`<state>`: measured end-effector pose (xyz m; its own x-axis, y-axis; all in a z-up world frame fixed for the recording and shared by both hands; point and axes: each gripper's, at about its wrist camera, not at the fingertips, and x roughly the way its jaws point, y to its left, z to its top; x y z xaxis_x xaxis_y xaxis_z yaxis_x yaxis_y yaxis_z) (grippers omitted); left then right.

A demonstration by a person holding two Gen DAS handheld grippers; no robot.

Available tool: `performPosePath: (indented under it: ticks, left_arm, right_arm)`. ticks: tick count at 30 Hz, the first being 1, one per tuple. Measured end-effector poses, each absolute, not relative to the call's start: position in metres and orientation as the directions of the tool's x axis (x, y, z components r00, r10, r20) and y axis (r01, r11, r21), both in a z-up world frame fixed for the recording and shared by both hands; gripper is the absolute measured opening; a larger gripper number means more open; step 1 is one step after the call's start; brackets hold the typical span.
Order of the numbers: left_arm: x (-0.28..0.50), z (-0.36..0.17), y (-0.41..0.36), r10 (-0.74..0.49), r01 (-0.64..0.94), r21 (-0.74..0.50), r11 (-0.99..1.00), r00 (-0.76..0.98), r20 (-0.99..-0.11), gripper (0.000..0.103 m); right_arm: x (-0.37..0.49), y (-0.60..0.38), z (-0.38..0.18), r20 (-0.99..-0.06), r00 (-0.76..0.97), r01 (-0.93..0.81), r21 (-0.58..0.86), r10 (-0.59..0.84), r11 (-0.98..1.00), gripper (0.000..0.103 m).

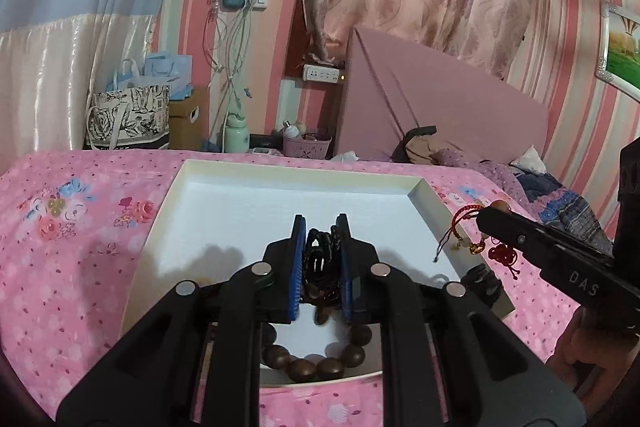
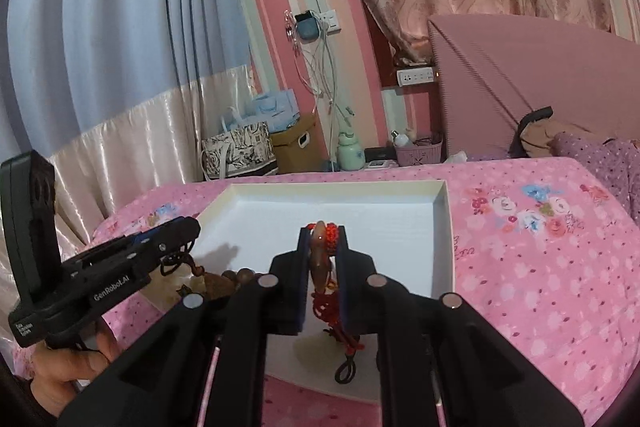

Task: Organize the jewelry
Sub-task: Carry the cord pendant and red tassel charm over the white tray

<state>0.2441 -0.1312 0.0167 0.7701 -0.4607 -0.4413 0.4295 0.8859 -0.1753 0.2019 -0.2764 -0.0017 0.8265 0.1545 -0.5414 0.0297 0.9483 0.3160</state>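
Note:
A shallow white tray (image 1: pixel 224 195) lies on the pink floral bedspread; it also shows in the right wrist view (image 2: pixel 447 227). My left gripper (image 1: pixel 320 231) is shut on a dark beaded bracelet (image 1: pixel 320 259) over the tray. A brown wooden bead bracelet (image 1: pixel 316 365) lies in the tray's near part, under the left gripper. My right gripper (image 2: pixel 323 233) is shut on a red cord charm with a brown pendant (image 2: pixel 322 267), held over the tray; its cord hangs down. The charm also shows in the left wrist view (image 1: pixel 476 239) at the tray's right rim.
The bed's far edge meets a nightstand with a green bottle (image 1: pixel 236 137) and a pink basket (image 1: pixel 307 143). Bags and a cardboard box (image 1: pixel 132 119) stand at the back left. Pillows and bedding (image 1: pixel 560 195) lie at the right, before a pink headboard.

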Motion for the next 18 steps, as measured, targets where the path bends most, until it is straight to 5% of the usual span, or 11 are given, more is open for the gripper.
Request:
performPosePath:
  ticks: [18]
  left_arm:
    - [0.245, 0.0, -0.146, -0.411, 0.417, -0.105, 0.903, 0.767, -0.492, 0.013]
  right_arm:
    - [0.207, -0.27, -0.021, -0.591, 0.798, 0.059, 0.277, 0.121, 0.959, 0.012]
